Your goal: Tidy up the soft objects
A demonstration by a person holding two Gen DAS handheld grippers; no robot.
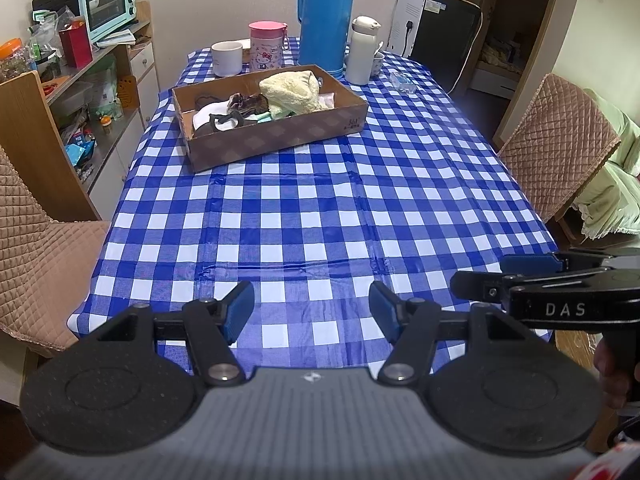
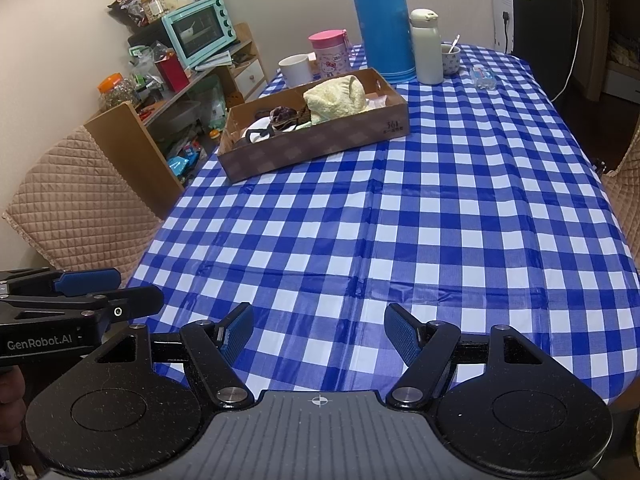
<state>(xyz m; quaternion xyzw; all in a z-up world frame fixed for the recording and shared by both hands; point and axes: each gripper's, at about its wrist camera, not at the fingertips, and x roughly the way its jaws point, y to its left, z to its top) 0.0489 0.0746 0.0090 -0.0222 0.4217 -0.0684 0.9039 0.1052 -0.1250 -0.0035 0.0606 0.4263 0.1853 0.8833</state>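
1. sitting gathered in the cardboard box (image 1: 280,136) at the table's far end: cream plush towel (image 1: 290,92), brown scrunchie (image 1: 248,103), white cloth (image 1: 208,118).
2. showing no soft item loose on the checkered tablecloth (image 1: 320,220); probably near finished.
3. hovering at the near edge, well apart from the box: left gripper (image 1: 311,314) and right gripper (image 2: 319,334), both spread wide, holding nothing.

Bare checked tablecloth (image 1: 320,216) lies open up to the cardboard tray (image 1: 280,136); cups and flasks crowd behind it.
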